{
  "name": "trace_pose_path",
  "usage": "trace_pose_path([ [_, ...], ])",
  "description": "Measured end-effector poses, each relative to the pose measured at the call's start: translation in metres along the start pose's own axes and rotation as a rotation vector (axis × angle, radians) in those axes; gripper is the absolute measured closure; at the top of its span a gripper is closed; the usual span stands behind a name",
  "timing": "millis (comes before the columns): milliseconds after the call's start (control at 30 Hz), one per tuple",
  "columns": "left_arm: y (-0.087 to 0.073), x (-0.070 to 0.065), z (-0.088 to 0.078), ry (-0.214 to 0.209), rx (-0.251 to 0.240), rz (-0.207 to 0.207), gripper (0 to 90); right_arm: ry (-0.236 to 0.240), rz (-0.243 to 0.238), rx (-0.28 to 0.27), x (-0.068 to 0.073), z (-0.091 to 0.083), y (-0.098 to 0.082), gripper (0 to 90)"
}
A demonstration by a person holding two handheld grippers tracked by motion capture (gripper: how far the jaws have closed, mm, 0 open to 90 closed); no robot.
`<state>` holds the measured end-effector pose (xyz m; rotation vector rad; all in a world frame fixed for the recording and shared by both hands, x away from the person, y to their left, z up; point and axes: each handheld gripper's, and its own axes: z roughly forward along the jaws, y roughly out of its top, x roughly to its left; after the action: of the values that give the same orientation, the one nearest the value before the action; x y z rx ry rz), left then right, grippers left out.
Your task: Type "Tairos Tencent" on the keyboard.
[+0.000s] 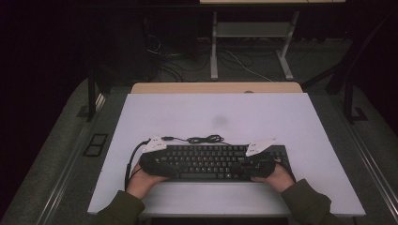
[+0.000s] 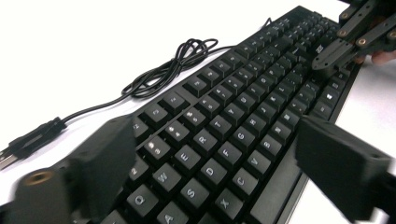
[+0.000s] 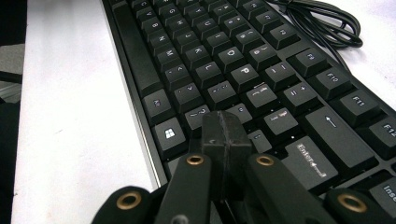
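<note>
A black keyboard [image 1: 211,161] lies near the front edge of the white table top [image 1: 216,112]; its cable [image 1: 206,139] is coiled just behind it. My left gripper [image 1: 170,169] is at the keyboard's left end, pointing along the keys. In the left gripper view its jaws stand wide apart over the letter keys [image 2: 210,149], touching nothing; this left gripper [image 2: 215,140] is open. My right gripper [image 1: 242,166] is at the keyboard's right end. The right gripper [image 3: 224,126] has its jaws pressed together, tips just above the keys near the shift key. It holds nothing.
The cable's USB plug [image 2: 28,140] lies loose on the table to the left of the keyboard. Behind the white top run a wooden edge [image 1: 216,87] and a metal desk frame [image 1: 253,33], with wires on the floor. Bare table surface stretches behind the keyboard.
</note>
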<state>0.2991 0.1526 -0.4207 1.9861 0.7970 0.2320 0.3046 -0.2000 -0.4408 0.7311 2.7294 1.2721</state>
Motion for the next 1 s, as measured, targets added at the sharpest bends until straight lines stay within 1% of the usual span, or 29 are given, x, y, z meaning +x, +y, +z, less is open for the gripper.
trace_pose_path([
  [33,0.001,0.0,0.001,-0.003,0.0,-0.001,15.6,0.0,0.0,0.0,0.0,0.0,0.0,89.4],
  [67,0.002,0.001,0.002,-0.007,-0.003,-0.003,19.7,0.001,0.0,-0.001,0.0,0.0,0.0,89.4],
  [100,0.002,0.001,0.003,-0.013,-0.005,-0.006,19.7,0.001,0.0,-0.001,0.0,0.0,0.0,89.4],
  [167,0.004,0.002,0.005,-0.025,-0.012,-0.02,25.0,0.001,0.0,-0.001,0.0,0.0,0.0,89.4],
  [200,0.004,0.003,0.006,-0.033,-0.01,-0.021,31.9,0.0,0.001,-0.001,0.0,0.0,0.0,89.4],
  [233,0.004,0.003,0.008,-0.04,-0.01,-0.028,31.9,0.0,0.001,-0.001,0.0,0.0,0.0,89.4],
  [267,0.005,0.004,0.009,-0.044,-0.012,-0.036,38.0,0.0,0.001,-0.001,0.0,0.0,0.0,89.3],
  [300,0.005,0.004,0.011,-0.048,-0.007,-0.038,38.0,0.0,0.001,-0.001,0.0,0.0,0.0,89.3],
  [333,0.005,0.004,0.012,-0.05,-0.004,-0.045,41.7,0.0,0.001,-0.002,0.0,0.0,0.0,89.4],
  [567,0.01,0.004,0.023,-0.069,0.044,-0.042,63.8,0.0,0.003,-0.002,0.0,0.0,0.0,89.4],
  [633,0.012,0.003,0.025,-0.07,0.05,-0.041,69.9,0.001,0.003,-0.002,0.0,0.0,0.0,89.4],
  [667,0.013,0.003,0.027,-0.07,0.057,-0.04,77.3,0.002,0.003,-0.002,0.0,0.0,0.0,89.4],
  [700,0.014,0.003,0.028,-0.069,0.064,-0.033,77.3,0.002,0.003,-0.002,0.0,0.0,0.0,89.4],
  [767,0.016,0.003,0.03,-0.071,0.078,-0.031,83.4,0.001,0.002,-0.002,0.0,0.0,0.0,89.4],
  [800,0.016,0.003,0.031,-0.073,0.087,-0.02,86.1,0.0,0.002,-0.002,0.0,0.0,0.0,89.4],
  [833,0.017,0.003,0.033,-0.076,0.09,-0.024,88.9,0.001,0.002,-0.003,0.0,0.0,0.0,89.3],
  [867,0.018,0.002,0.034,-0.076,0.098,-0.027,89.0,0.001,0.002,-0.003,0.0,0.0,0.0,89.4],
  [933,0.019,0.002,0.037,-0.078,0.112,-0.013,89.0,0.001,0.002,-0.003,0.0,0.0,0.0,89.4],
  [1000,0.019,0.001,0.04,-0.075,0.124,-0.009,89.0,0.001,0.002,-0.002,0.0,0.0,0.0,89.4],
])
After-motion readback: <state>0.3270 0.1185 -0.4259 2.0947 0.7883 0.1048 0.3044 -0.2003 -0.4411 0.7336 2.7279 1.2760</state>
